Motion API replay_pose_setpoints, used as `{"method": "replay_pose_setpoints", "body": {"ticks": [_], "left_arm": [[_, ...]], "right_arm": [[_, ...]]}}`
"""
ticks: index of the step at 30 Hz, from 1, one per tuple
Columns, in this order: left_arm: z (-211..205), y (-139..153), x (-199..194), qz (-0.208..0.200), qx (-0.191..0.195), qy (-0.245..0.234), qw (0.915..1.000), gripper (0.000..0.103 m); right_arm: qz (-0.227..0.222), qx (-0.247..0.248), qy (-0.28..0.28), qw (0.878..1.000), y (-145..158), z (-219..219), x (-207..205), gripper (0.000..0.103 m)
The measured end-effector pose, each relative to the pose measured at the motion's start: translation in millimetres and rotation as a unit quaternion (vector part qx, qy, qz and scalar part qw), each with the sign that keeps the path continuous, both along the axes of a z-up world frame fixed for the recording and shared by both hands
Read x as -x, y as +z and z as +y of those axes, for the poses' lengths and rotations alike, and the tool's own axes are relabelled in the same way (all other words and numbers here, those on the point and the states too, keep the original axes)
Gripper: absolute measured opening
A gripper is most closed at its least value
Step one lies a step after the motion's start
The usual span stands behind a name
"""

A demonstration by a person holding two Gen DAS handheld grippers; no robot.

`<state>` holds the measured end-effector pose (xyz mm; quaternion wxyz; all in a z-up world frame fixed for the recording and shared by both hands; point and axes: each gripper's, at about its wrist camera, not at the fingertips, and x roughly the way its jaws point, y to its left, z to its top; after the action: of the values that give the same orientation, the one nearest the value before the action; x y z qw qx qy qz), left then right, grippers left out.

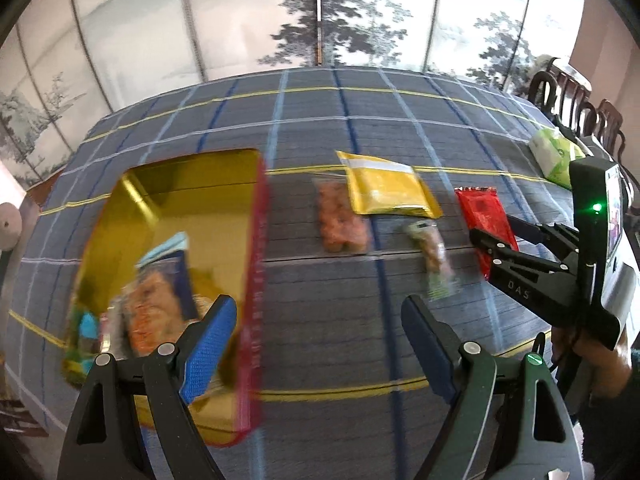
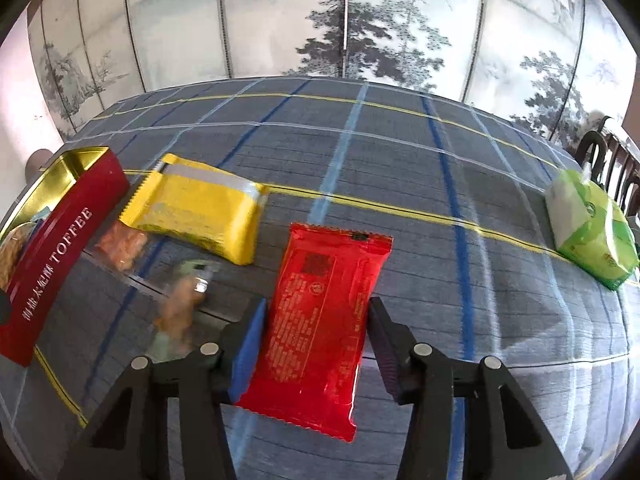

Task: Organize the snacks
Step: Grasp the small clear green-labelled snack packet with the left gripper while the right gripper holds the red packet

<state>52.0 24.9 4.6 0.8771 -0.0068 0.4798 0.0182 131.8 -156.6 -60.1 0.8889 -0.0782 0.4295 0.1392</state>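
Right claw (image 2: 316, 340) straddles the red pack (image 2: 320, 320) on the bench (image 2: 440, 184): pack lies flat between the jaws, long axis along the fingers, near end reaching back past the fingertips. Left blue pad (image 2: 250, 344) is at the pack's left edge, right pad (image 2: 384, 344) just beside its right edge; can't tell if they press, so no confirmed grip. Left claw (image 1: 320, 328) is wide and empty, over bare cloth just right of the tin (image 1: 256, 280), its left pad overlapping the tin's rim in view. The tin has a red wall and gold inside, with several snacks already in it. Still on the bench between tin and red pack: yellow pack (image 2: 200, 208), clear bag of orange bits (image 2: 120, 248), small blurred bag (image 2: 184, 300). Green tissue pack (image 2: 592, 232) sits well apart at far right.
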Motion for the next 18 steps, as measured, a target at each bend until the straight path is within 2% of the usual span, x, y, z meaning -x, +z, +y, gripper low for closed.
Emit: {"method": "replay_pose_setpoints", "body": {"ticks": [12, 18], "left_arm": [[-58, -20, -22, 0.008, -0.004, -0.058, 0.9983, 0.082], [-67, -31, -28, 0.025, 0.011, -0.065, 0.9975, 0.072]], "right_arm": [[-0.005, -0.002, -0.042, 0.999, -1, -67, -1, 0.051], [-0.003, -0.007, -0.057, 0.998, -2, -77, -5, 0.051]]}}
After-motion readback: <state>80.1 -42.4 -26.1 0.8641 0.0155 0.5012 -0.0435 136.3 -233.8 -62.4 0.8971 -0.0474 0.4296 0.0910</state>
